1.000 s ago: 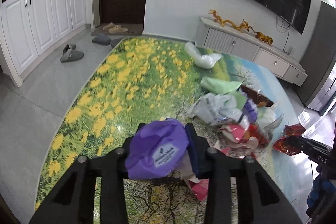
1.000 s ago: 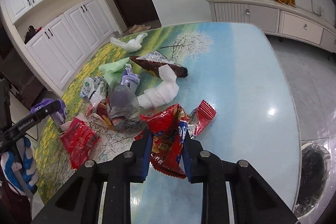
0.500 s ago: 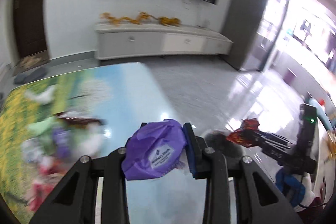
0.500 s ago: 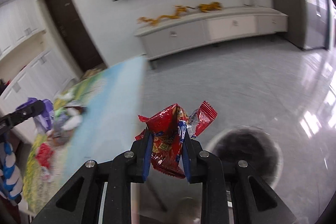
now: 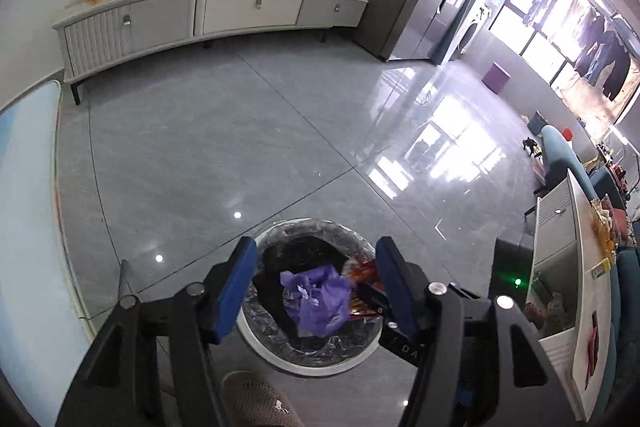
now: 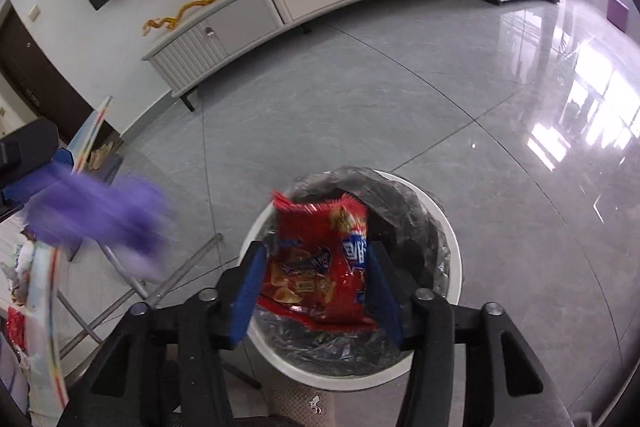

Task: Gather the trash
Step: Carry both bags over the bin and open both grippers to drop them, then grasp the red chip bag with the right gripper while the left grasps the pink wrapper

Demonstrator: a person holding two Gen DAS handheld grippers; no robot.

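A white round trash bin with a black liner stands on the floor under both grippers; it also shows in the right wrist view. My left gripper is open above it, and the purple wrapper is loose between its fingers, over the bin; in the right wrist view it is a purple blur in the air at left. My right gripper is open over the bin, with the red snack bag loose between its fingers, dropping into the liner.
The table edge with its printed cloth is at the left; more trash lies on it. A white TV cabinet lines the far wall. A slippered foot is just below the bin. Grey tiled floor lies all around.
Both grippers swung from the table to above the bin and opened. The purple wrapper and the red snack bag were let go and are falling.
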